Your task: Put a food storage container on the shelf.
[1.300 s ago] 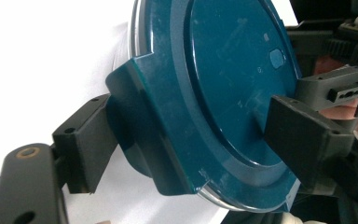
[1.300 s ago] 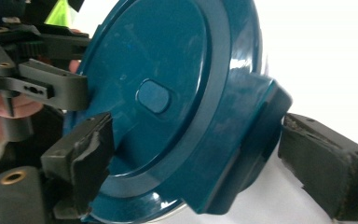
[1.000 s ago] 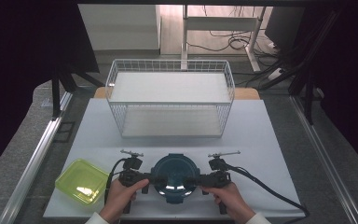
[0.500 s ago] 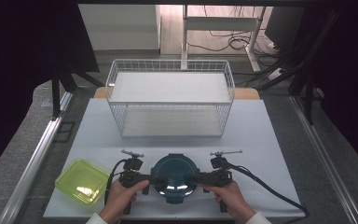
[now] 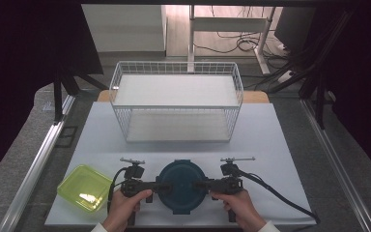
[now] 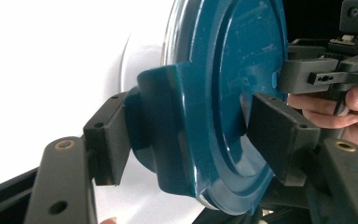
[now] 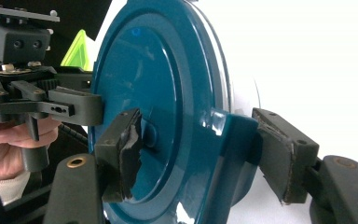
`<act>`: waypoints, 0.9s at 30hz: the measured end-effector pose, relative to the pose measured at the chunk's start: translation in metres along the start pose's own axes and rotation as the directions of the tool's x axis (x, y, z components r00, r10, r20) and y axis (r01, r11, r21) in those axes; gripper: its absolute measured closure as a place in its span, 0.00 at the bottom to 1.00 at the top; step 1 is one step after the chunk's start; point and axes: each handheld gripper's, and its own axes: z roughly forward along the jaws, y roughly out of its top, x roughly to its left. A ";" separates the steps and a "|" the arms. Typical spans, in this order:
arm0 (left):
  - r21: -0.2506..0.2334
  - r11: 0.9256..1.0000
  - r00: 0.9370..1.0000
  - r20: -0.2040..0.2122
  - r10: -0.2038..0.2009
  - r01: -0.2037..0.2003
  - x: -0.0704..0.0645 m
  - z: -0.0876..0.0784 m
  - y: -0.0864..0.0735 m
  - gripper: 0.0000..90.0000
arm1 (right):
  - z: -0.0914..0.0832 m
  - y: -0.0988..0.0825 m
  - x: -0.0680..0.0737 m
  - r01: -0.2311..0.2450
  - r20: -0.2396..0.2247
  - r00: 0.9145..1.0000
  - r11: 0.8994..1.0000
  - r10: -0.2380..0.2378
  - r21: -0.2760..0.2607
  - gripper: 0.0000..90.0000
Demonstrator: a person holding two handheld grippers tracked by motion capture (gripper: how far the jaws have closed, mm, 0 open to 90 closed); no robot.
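High view: round teal container sits on the white surface at lower centre of frame, lid on, just right of a yellow-green box. White wire basket stands above it in the frame, well apart. Left claw comes in at the container's left edge, right claw at its right edge, each with a hand on its grip. Left gripper view: jaws have just been closing and straddle a lid clasp; the left pad touches the clasp's outer face, the right pad sits against the lid top, so it is pinching the clasp. Right gripper view: same setup on the opposite side, jaws just been closing, worn left pad on the lid top, right pad against the clasp, pinching it. Container still rests flat on the surface.
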 end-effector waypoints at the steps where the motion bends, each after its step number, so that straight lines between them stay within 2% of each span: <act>1: -0.005 1.000 1.000 0.001 0.004 -0.004 -0.001 -0.001 0.000 0.38 | -0.001 -0.001 0.001 0.000 0.003 1.000 1.000 0.000 -0.002 0.39; 16: -0.025 0.999 0.999 -0.019 0.041 -0.042 -0.010 -0.005 0.000 0.42 | -0.007 -0.004 0.006 0.038 0.018 0.999 0.999 -0.038 -0.021 0.40; 24: -0.040 0.997 0.997 -0.016 0.072 -0.072 -0.017 -0.009 0.004 0.43 | -0.014 -0.001 0.010 0.069 0.015 0.998 0.997 -0.069 -0.045 0.40; 27: -0.047 0.996 0.997 -0.009 0.076 -0.076 -0.019 -0.011 0.005 0.43 | -0.017 0.002 0.015 0.101 0.029 0.995 0.993 -0.099 -0.056 0.40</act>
